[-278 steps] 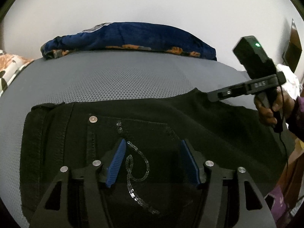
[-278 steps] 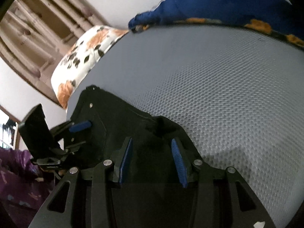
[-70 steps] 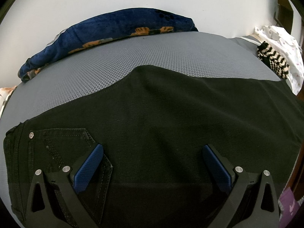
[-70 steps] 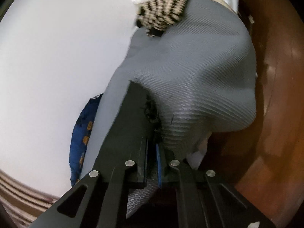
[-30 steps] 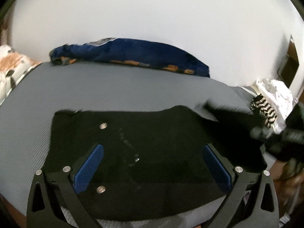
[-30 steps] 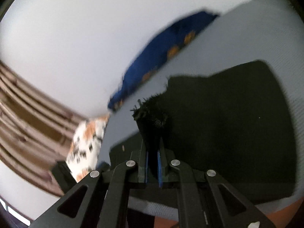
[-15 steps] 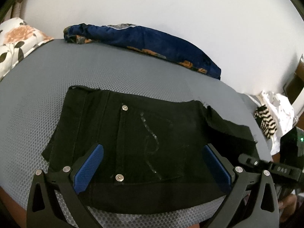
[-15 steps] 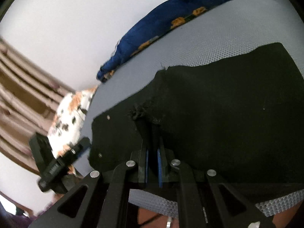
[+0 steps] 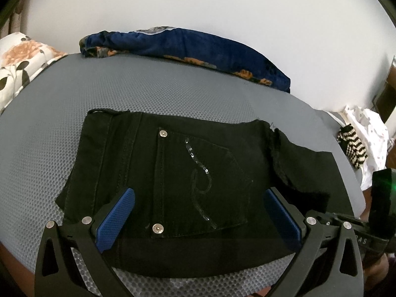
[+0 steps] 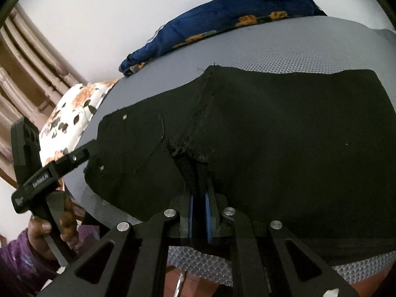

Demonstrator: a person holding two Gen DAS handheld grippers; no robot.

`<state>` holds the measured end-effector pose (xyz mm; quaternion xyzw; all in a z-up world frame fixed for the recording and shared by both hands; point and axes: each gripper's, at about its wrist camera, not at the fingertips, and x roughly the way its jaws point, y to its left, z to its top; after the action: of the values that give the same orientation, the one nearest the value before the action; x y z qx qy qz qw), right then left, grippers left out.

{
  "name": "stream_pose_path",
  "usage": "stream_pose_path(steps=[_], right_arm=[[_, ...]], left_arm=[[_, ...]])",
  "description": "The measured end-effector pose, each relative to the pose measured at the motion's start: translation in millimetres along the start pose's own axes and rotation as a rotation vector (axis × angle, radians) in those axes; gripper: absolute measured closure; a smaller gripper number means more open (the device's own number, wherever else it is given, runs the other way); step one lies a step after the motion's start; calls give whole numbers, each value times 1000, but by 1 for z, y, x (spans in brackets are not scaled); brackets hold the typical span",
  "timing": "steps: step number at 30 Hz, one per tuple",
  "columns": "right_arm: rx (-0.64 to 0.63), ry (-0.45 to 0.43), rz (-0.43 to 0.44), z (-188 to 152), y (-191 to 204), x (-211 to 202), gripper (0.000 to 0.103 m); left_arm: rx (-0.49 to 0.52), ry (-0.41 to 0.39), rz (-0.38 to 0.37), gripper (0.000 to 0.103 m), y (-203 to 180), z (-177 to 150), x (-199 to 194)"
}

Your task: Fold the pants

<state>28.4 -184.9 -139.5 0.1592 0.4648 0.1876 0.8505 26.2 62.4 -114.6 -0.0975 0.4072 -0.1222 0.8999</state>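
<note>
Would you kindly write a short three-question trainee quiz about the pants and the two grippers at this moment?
1. True or false: the right gripper is shut on the pants.
2. The left gripper is: A) open above the pants, B) shut on the hem.
3. What sits on the back pocket?

Key: 1 true. 2 A. 3 a sequin swirl and metal rivets.

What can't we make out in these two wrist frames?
- Pants near edge: left wrist view, hidden behind left claw.
- Hem between the pads of right claw: right wrist view, black on black, layer count unreadable.
- Right claw body: cut off at left-view edge.
</note>
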Motion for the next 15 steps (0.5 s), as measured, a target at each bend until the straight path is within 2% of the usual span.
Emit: stream_pose_path(steps=[10, 15], right_arm=[[-29, -20, -1, -6, 6, -5, 93], [-67, 4, -4, -11, 9, 2, 93]], left_arm=[[-9, 8, 2, 0, 4, 1, 1], [-10, 39, 1, 0, 4, -2, 6]])
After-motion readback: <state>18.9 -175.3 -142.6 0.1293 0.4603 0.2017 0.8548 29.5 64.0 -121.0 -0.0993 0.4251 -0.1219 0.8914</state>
